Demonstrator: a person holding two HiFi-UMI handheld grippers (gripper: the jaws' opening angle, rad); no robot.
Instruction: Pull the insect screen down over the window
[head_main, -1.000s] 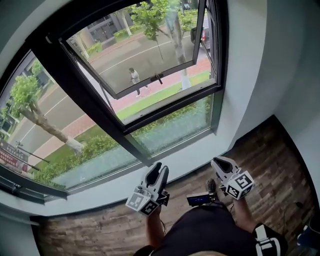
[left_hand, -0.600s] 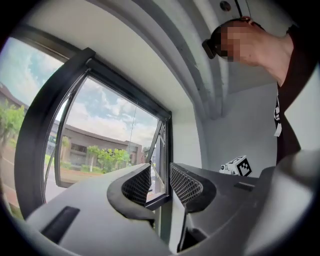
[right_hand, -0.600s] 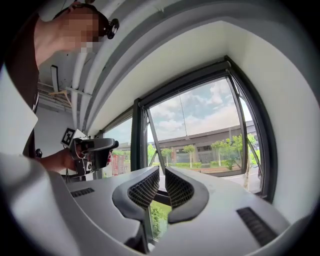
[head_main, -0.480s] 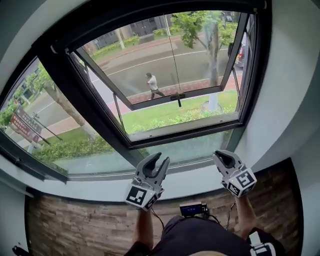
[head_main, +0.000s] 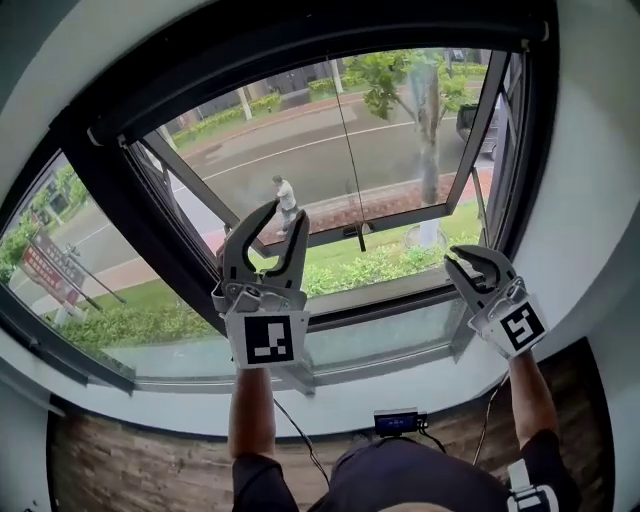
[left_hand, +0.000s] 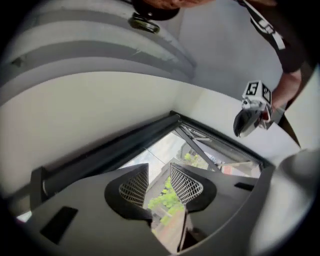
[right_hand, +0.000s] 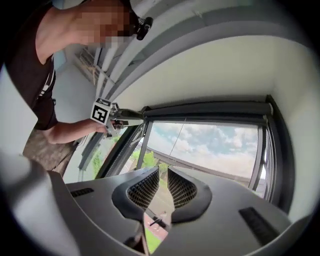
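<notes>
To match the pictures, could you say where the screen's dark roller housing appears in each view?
Head view: roller housing arcs across the top.
Left gripper view: diagonal bar, left of centre.
Right gripper view: level bar, upper middle.
Shared landmark: the open window sash.

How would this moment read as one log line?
left tongs: open, empty | right tongs: open, empty | cord: hanging, untouched | roller: screen not down

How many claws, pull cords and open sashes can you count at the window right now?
Claws: 2, the left claw and the right claw, both open and empty
Pull cords: 1, the pull cord hanging down the window opening
Open sashes: 1, the sash swung outward
Total: 4
</notes>
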